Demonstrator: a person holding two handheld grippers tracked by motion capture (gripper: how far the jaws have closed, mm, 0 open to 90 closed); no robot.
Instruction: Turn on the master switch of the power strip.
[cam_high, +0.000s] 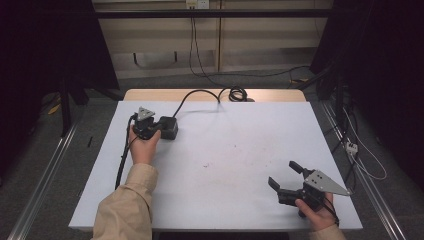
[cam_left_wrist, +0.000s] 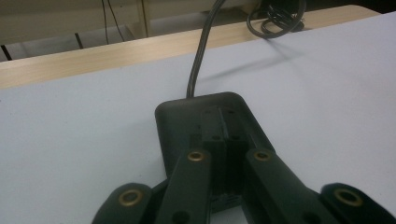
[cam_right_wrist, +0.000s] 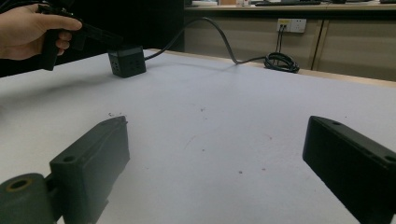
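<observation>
Here we press our left gripper (cam_left_wrist: 223, 140), jaws together, atop the black socket cube (cam_left_wrist: 184, 121), cable trailing away; right gripper (cam_high: 285, 177) spread.

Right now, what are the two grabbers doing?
Left gripper: jaws closed, resting on top of the black power cube, not gripping it.
Right gripper: jaws wide open, holding nothing.
</observation>
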